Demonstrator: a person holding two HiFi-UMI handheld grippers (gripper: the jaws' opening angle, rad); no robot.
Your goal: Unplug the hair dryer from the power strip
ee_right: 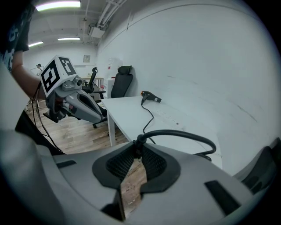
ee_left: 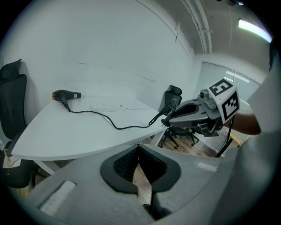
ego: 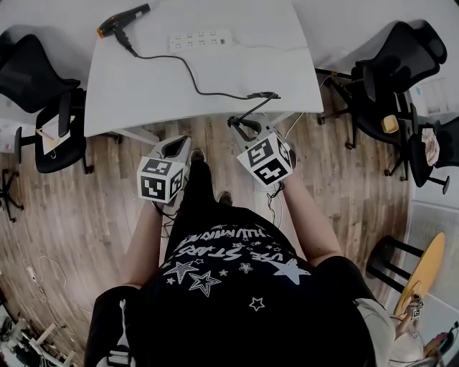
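A black hair dryer (ego: 122, 19) with an orange nozzle lies at the far left of the white table (ego: 143, 93). The white power strip (ego: 201, 39) lies to its right, with no plug in it. The dryer's black cord (ego: 193, 79) runs across the table and loops off the near edge. My right gripper (ego: 237, 123) is shut on the plug (ee_right: 137, 143) at the cord's end, just off the table's edge. To the left of it my left gripper (ego: 174, 147) is shut with nothing in it, its tips meeting (ee_left: 139, 147).
Black office chairs stand at the table's left (ego: 43, 93) and right (ego: 391, 72). A round yellow stool (ego: 423, 269) is at the lower right. I stand on the wooden floor (ego: 86, 215) just in front of the table's edge.
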